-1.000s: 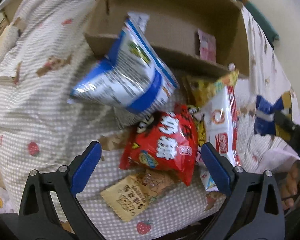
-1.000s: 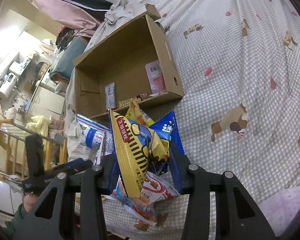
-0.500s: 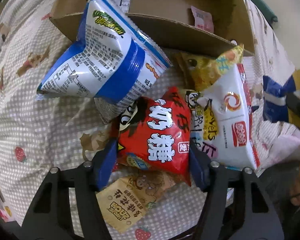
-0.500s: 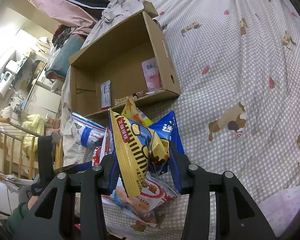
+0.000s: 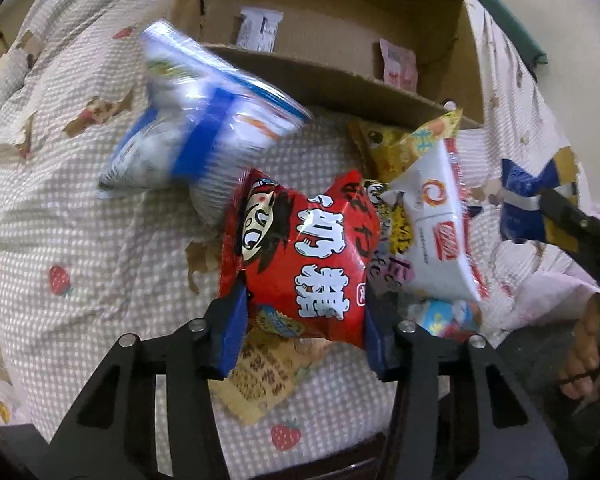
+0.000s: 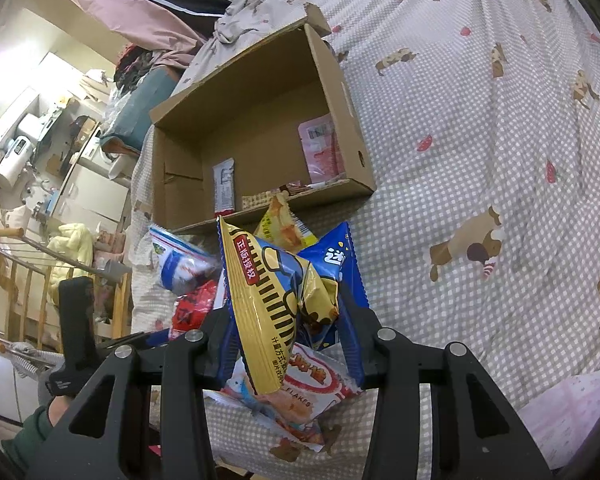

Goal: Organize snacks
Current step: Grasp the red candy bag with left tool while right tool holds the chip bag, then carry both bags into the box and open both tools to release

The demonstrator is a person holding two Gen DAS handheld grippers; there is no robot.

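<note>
Both grippers are clamped on snacks, the left gripper [image 5: 302, 322] on a red candy bag [image 5: 300, 256] and the right gripper [image 6: 286, 344] on a yellow snack bag [image 6: 268, 300] (striped), so next each must carry into the cardboard box [image 6: 336, 92].

One cardboard box [image 5: 340, 84] — two grippers [image 5: 304, 328]

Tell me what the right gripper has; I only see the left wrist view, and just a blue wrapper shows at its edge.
Observer: The right gripper is shut on a yellow striped bag, with the blue bag seemingly pinched in alongside it.
Operator: My left gripper has the red bag. Is anything in the cardboard box hidden behind its near wall?
Observer: Yes, a few small packets lie on the box floor right against that wall.
</note>
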